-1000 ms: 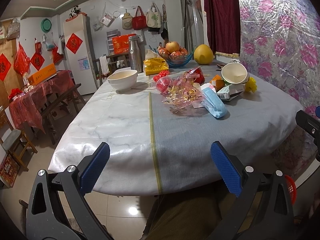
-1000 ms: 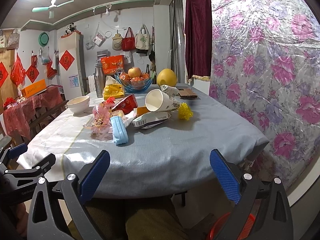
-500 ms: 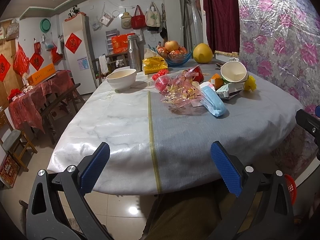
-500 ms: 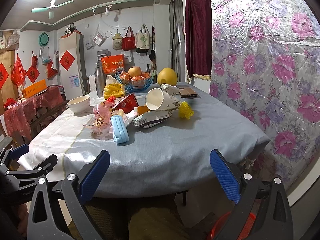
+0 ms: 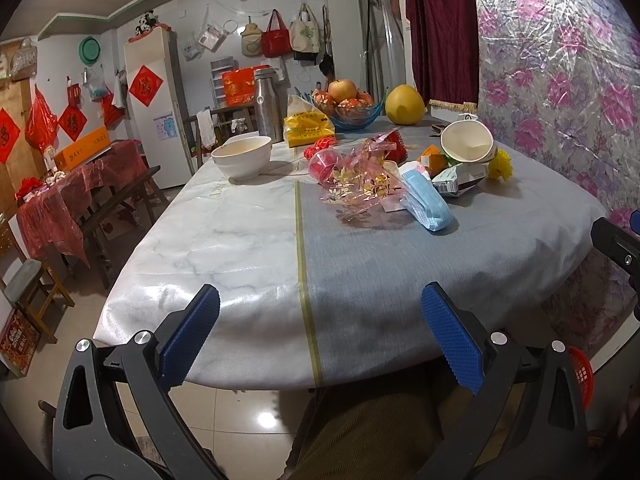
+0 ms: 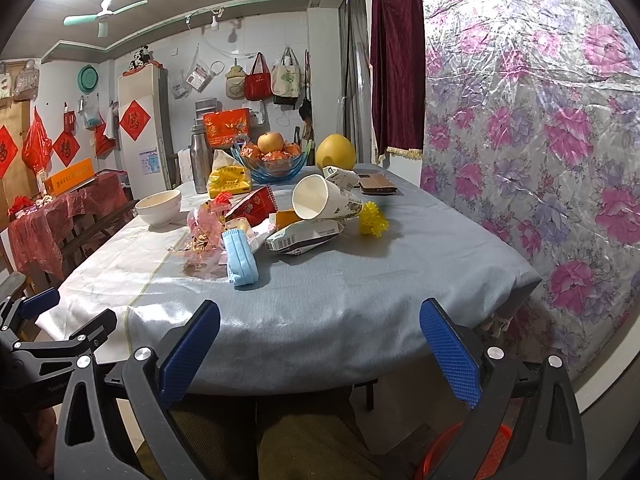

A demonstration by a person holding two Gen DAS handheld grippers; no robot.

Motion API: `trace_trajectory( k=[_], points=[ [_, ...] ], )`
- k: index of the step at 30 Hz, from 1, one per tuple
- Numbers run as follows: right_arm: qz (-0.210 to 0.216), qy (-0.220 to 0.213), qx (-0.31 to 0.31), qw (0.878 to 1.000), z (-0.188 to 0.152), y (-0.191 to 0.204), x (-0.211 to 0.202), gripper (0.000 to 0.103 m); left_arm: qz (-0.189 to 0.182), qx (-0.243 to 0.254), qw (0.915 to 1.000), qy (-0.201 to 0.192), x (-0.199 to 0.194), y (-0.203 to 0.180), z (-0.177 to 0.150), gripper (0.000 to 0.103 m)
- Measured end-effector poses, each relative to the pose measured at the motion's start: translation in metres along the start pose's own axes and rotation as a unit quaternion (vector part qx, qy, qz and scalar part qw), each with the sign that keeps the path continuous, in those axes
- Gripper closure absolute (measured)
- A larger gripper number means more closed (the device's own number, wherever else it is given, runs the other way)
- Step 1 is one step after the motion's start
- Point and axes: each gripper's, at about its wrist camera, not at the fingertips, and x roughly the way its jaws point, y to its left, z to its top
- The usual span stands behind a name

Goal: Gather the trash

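On the table [image 5: 248, 240], under a glossy marbled-and-grey cloth, the trash lay heaped mid-table: a crinkled pink cellophane wrapper [image 5: 360, 178], a soft folded blue face mask [image 6: 240, 258], a tipped white paper cup [image 6: 316, 202], a flattened carton [image 6: 306, 238] and a yellow flower [image 6: 373, 221]. A white bowl [image 5: 241, 156], a yellow tissue pack [image 5: 307, 131], a steel flask [image 5: 267, 106] and a glass fruit bowl [image 6: 272, 166] stood around it. The left gripper [image 5: 320, 330] and right gripper [image 6: 320, 338] hung before the near edge, well apart from the heap, ribbed blue pads spread wide, grasping nothing
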Motion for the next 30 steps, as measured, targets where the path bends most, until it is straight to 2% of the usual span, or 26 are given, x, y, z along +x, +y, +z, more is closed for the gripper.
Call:
trace_trajectory(
  k=[7, 20, 26, 30],
  points=[
    [0.002, 0.014, 0.000, 1.000, -0.005, -0.002, 0.012, 0.005, -0.001, 0.003, 0.9999, 0.010, 0.009, -0.004, -0.007, 0.006],
    [0.004, 0.054, -0.008, 0.998, -0.011, -0.011, 0.057, 0.005, 0.006, 0.010, 0.9984, 0.055, 0.041, -0.003, -0.018, 0.006],
    [0.015, 0.068, -0.035, 0.997, 0.001, -0.005, 0.090, 0.005, -0.003, -0.005, 0.9972, 0.075, 0.060, 0.007, -0.012, 0.006],
    [0.024, 0.061, -0.059, 0.996, 0.010, 0.005, 0.110, 0.005, -0.008, -0.011, 0.9959, 0.089, 0.080, 0.011, 0.002, 0.006]
  ],
)
